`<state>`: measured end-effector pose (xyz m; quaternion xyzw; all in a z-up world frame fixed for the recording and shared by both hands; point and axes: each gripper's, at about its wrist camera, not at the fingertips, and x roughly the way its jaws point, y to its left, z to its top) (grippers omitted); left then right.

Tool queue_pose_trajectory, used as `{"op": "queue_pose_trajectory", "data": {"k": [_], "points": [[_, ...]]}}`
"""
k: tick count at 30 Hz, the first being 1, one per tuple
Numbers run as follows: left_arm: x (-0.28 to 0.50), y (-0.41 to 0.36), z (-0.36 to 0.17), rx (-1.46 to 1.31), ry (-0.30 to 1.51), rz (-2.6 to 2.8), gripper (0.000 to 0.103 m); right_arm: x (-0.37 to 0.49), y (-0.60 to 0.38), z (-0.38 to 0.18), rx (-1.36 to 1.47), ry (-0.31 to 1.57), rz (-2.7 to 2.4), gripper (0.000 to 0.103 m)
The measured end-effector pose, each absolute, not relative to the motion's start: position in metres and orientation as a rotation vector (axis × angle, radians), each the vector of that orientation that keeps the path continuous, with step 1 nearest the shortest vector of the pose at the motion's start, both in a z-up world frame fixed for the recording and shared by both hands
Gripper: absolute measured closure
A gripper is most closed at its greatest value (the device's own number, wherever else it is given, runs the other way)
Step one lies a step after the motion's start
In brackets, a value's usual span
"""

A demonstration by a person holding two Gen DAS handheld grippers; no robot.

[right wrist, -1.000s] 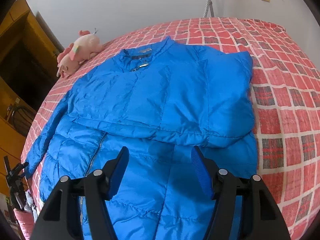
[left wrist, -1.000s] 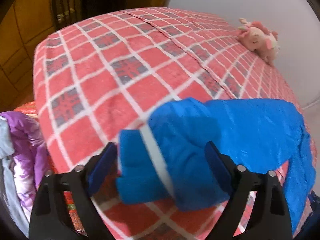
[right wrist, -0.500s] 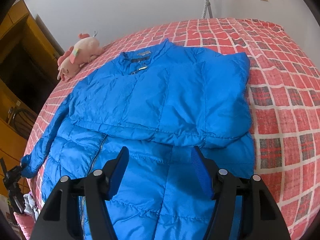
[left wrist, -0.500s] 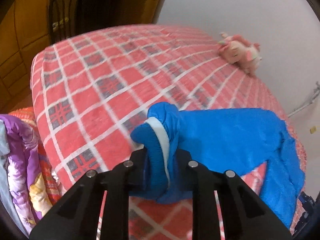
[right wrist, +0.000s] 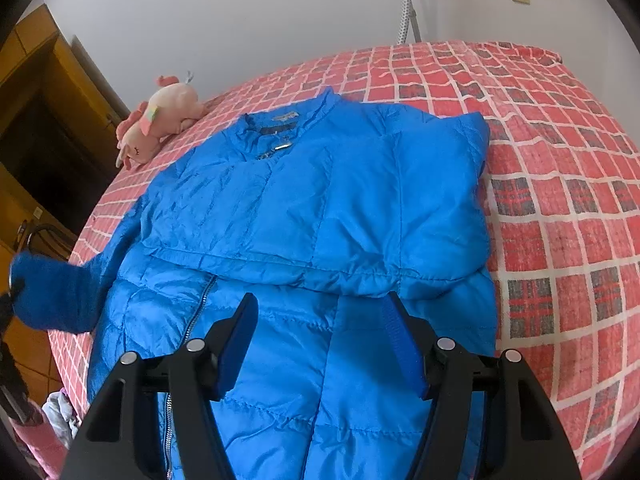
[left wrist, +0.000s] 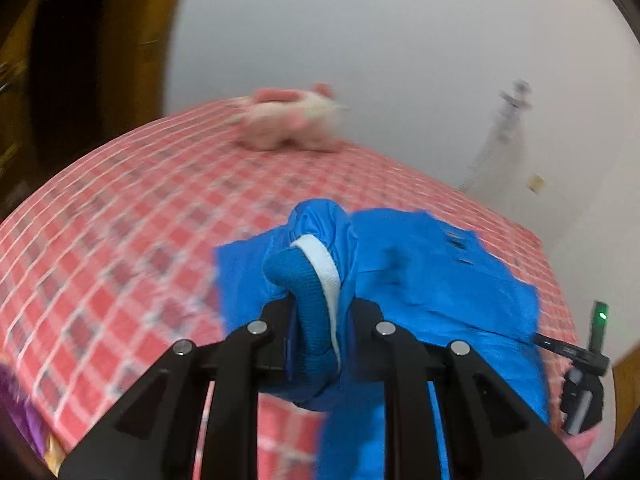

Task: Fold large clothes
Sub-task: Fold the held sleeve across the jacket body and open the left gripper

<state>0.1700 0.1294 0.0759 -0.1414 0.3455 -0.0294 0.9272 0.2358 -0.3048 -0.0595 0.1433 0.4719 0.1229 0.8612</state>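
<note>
A blue puffer jacket [right wrist: 320, 200] lies on the bed, collar far, its right sleeve folded across the chest. My left gripper [left wrist: 318, 320] is shut on the left sleeve's knit cuff [left wrist: 308, 280], which has a white stripe, and holds it lifted above the bed. The lifted cuff [right wrist: 52, 292] also shows at the left edge of the right wrist view. My right gripper [right wrist: 320, 344] is open and empty, hovering just above the jacket's lower front, beside the zipper [right wrist: 200, 304].
The bed has a red checked cover [right wrist: 560, 184]. A pink plush toy [right wrist: 160, 120] lies near the wall, beyond the collar. A wooden wardrobe [right wrist: 36, 92] stands left of the bed. Clothes are piled by the bed's near-left corner [right wrist: 60, 408].
My left gripper closed on the sleeve cuff, lifted it and swung it toward the jacket body. My right gripper stayed open over the jacket's lower front.
</note>
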Motion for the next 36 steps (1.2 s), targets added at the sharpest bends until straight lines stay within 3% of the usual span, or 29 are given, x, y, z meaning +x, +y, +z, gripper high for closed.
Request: {"op": "queue_pose_trajectory", "data": {"k": [11, 20, 25, 27, 29, 33, 36], "points": [[0.252, -0.028, 0.052, -0.159, 0.815, -0.332, 0.086, 0.241, -0.313, -0.067, 0.312, 1.003, 0.242, 0.038], [0.291, -0.078, -0.008, -0.125, 0.935, -0.4, 0.085, 0.247, -0.314, -0.075, 0.31, 1.02, 0.233, 0.038], [0.298, -0.087, -0.033, -0.14, 1.001, -0.475, 0.066, 0.251, -0.316, -0.083, 0.307, 1.037, 0.221, 0.038], [0.284, -0.087, -0.023, -0.132, 0.97, -0.536, 0.044, 0.253, -0.317, -0.086, 0.305, 1.04, 0.213, 0.038], [0.272, -0.086, -0.009, -0.136, 0.92, -0.566, 0.036, 0.253, -0.317, -0.088, 0.304, 1.043, 0.208, 0.038], [0.256, -0.067, 0.012, -0.091, 0.825, -0.5, 0.036, 0.254, -0.317, -0.089, 0.299, 1.042, 0.206, 0.038], [0.269, -0.052, -0.002, -0.034, 0.876, -0.362, 0.036, 0.254, -0.316, -0.09, 0.294, 1.039, 0.203, 0.038]]}}
